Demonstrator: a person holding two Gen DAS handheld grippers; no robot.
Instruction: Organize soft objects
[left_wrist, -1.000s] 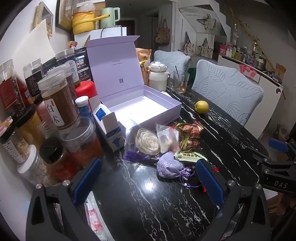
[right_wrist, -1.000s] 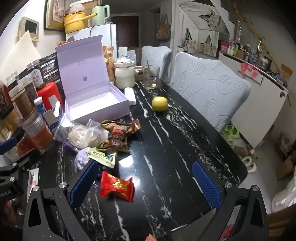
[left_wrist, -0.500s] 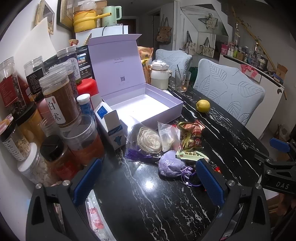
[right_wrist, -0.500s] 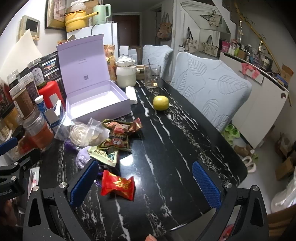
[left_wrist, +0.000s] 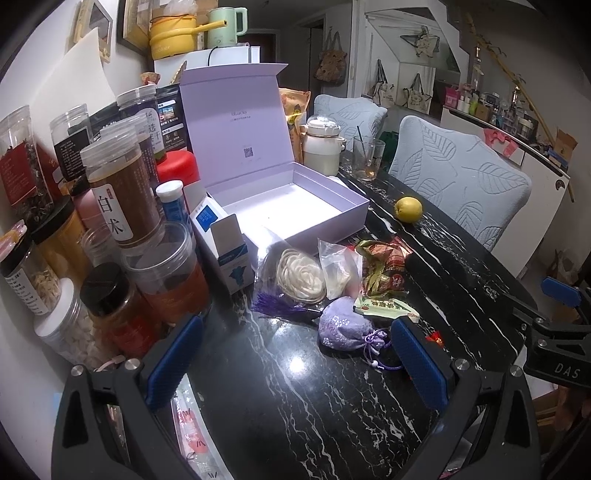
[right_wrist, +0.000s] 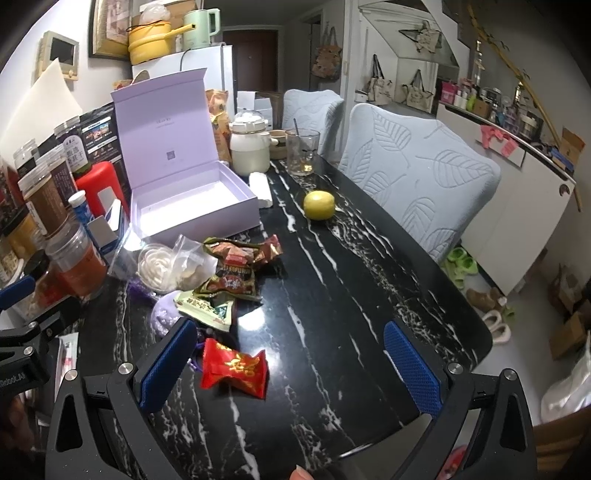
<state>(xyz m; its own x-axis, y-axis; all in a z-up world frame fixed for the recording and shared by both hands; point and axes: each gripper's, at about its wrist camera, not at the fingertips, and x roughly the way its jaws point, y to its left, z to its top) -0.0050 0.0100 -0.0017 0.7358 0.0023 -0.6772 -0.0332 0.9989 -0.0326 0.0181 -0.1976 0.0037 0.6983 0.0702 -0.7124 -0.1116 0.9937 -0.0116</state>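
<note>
An open lilac box (left_wrist: 295, 210) waited near the tabletop's (left_wrist: 295, 387) left edge, soft packets (right_wrist: 236, 273) and a sachet (left_wrist: 341, 326) heaped before it for packing; both the left gripper (left_wrist: 295, 365) and right gripper (right_wrist: 295, 365) hovered wide open, empty.

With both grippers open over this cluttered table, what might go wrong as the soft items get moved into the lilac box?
The lilac sachet trails a loose drawstring cord that may snag a finger of the left gripper. The jars crowd that gripper's left side and could be knocked. The red candy packet looks slick and could slip from the right gripper.
</note>
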